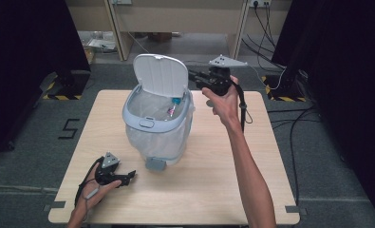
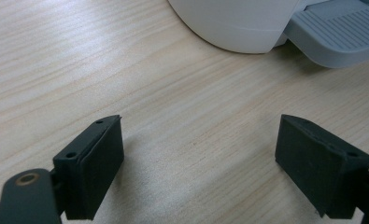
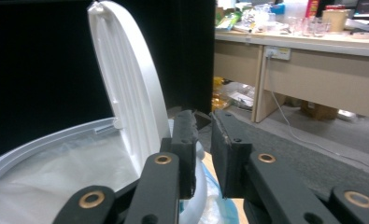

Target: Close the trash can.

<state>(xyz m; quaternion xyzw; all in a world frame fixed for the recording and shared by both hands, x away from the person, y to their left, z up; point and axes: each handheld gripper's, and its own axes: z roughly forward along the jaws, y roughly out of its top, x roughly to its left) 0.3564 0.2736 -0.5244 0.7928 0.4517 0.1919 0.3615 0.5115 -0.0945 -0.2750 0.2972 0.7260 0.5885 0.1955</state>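
Standing on one table (image 1: 213, 180), one open-lidded bin (image 1: 157, 124), left tongs (image 1: 128, 177) spread apart, right tongs (image 1: 193, 76) closed, empty.

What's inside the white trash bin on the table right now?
The bin has a clear plastic liner, and a small bottle with a teal cap lies in it near the far side. The bottom of the bin is hidden by its front wall.

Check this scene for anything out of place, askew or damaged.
Nothing is spilled or broken. The pedal bin stands upright on the table, lid up, a bottle lying inside its liner. One oddity: the right gripper pads look chipped at the tips.
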